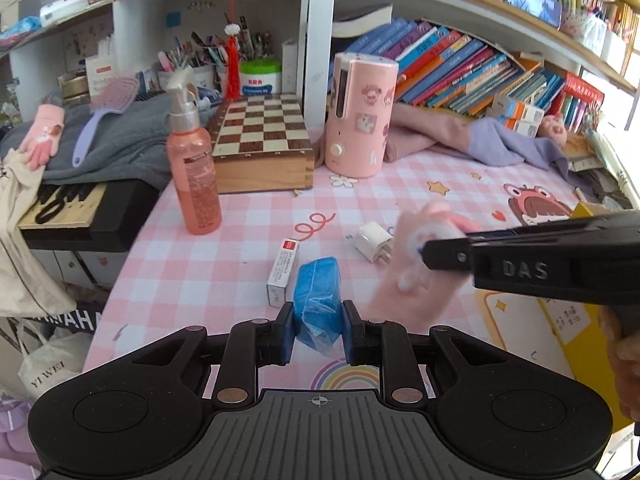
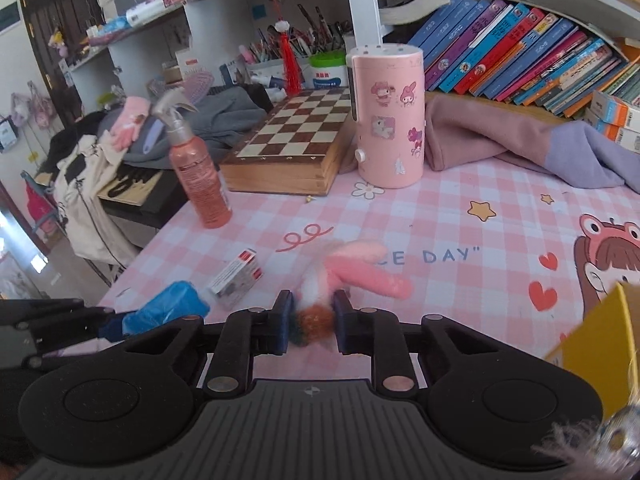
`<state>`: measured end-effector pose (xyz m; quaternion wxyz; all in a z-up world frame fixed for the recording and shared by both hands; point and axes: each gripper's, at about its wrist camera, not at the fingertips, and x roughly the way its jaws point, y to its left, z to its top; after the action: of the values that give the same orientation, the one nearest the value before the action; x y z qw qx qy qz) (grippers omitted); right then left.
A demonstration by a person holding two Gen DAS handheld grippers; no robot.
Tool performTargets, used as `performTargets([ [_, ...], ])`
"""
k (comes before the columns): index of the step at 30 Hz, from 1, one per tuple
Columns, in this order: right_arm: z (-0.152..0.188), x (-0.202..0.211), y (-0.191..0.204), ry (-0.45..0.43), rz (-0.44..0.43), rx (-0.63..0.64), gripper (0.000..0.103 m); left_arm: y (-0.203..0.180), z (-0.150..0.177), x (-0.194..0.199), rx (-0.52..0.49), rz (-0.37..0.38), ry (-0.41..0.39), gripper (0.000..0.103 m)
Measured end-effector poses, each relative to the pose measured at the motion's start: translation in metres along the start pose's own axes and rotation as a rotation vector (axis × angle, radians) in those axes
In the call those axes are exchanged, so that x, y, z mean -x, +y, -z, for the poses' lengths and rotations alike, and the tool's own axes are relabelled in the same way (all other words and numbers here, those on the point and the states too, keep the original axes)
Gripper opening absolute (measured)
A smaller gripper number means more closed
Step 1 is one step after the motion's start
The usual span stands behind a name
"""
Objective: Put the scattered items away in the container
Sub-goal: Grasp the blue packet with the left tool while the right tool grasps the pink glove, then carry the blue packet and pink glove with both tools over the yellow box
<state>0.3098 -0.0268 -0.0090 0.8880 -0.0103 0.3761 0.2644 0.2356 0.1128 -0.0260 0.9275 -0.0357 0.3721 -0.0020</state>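
My left gripper (image 1: 318,330) is shut on a blue plastic packet (image 1: 316,294), held just above the pink checked tablecloth; the packet also shows in the right wrist view (image 2: 166,308). My right gripper (image 2: 312,322) is shut on a pink glove (image 2: 352,274), which hangs blurred above the table; the glove shows in the left wrist view (image 1: 416,264). A small white and red box (image 1: 282,270) and a white charger plug (image 1: 374,242) lie on the cloth. The yellow container (image 2: 600,340) is at the right edge; it also shows in the left wrist view (image 1: 560,328).
A pink spray bottle (image 1: 194,172), a wooden chessboard box (image 1: 264,142) and a pink cylinder appliance (image 1: 360,116) stand at the back. Pink and purple cloth (image 1: 500,140) lies before leaning books. Grey clothes, a hairbrush and another pink glove (image 1: 42,136) are at the left.
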Motion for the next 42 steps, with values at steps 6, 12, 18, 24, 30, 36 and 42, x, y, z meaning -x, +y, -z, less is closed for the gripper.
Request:
performTargets([
  [6, 0.011, 0.023, 0.007, -0.019, 0.008, -0.011, 0.019, -0.002, 0.007, 0.023, -0.004, 0.016, -0.024, 0.022],
  [12, 0.024, 0.041, 0.019, -0.035, 0.012, 0.000, 0.018, -0.004, 0.013, 0.046, -0.012, 0.031, -0.065, 0.022],
  [18, 0.035, 0.056, 0.031, -0.039, 0.025, 0.005, 0.018, 0.001, 0.024, 0.068, 0.005, 0.040, -0.094, 0.022],
  [24, 0.047, 0.074, 0.044, -0.052, 0.035, 0.009, 0.018, 0.002, 0.036, 0.091, -0.001, 0.060, -0.118, 0.022],
  [30, 0.064, 0.095, 0.057, -0.066, 0.050, -0.004, 0.018, 0.001, 0.050, 0.114, -0.022, 0.077, -0.137, 0.022],
  [36, 0.083, 0.123, 0.069, -0.084, 0.064, -0.015, 0.018, -0.001, 0.066, 0.136, -0.033, 0.098, -0.143, 0.022],
  [42, 0.109, 0.152, 0.077, -0.090, 0.075, -0.041, 0.018, -0.007, 0.083, 0.157, -0.054, 0.126, -0.138, 0.022],
])
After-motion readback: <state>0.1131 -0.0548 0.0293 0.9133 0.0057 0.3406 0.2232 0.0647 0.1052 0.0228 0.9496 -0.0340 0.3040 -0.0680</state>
